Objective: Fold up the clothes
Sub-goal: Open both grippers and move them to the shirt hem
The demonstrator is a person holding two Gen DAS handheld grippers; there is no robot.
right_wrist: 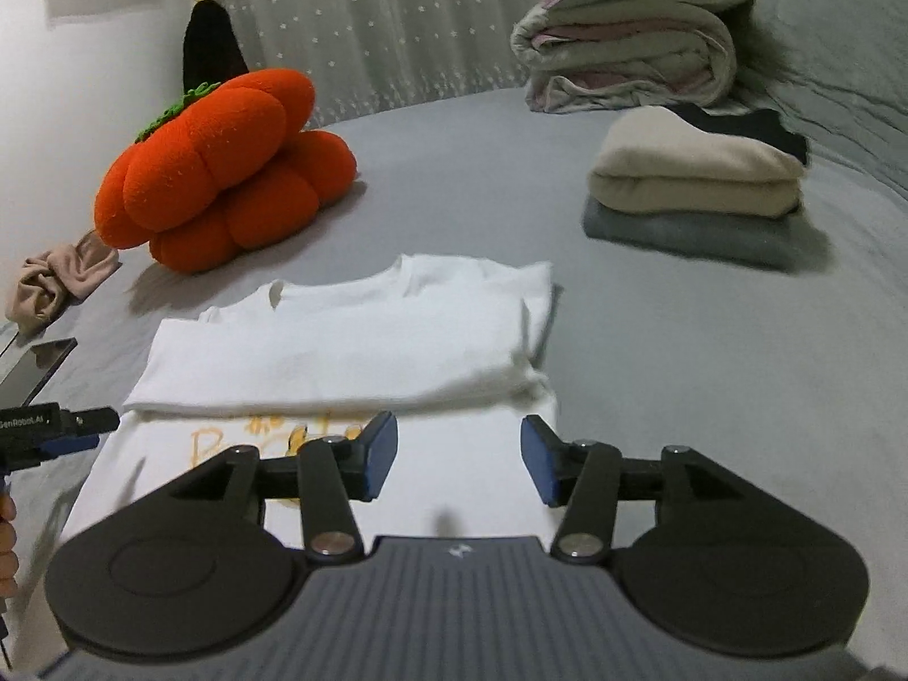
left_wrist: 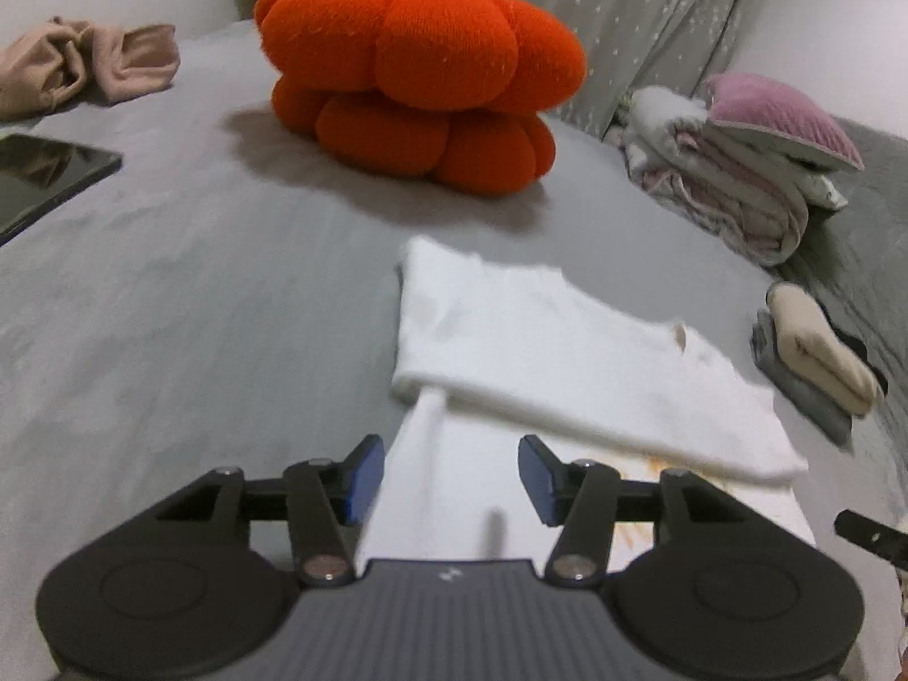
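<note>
The white cotton T-shirt with an orange print (right_wrist: 340,340) lies flat on the grey bed sheet (right_wrist: 681,369), its upper half folded down over the lower half so that the fold edge runs across just ahead of both tongs. Bare sheet stretches wide to the left of the shirt in the left wrist view and to its right in the right wrist view. Beyond the shirt sits the plump orange pumpkin-shaped plush cushion (left_wrist: 420,74), well apart from it. To the shirt's right a stack of folded beige and grey garments (right_wrist: 692,187) rests near, with a rolled pale quilt and mauve pillow (right_wrist: 630,40) farther back. To its left lie a dark glossy tablet (left_wrist: 45,176) and a crumpled beige cloth (left_wrist: 85,65). The left tongs (left_wrist: 451,474) stand apart over the shirt's lower left part, nothing between the blue pads; the right tongs (right_wrist: 458,457) likewise stand apart above its lower right part, gripping nothing. The print is mostly hidden beneath the fold, and the shirt's edges are blurred.
</note>
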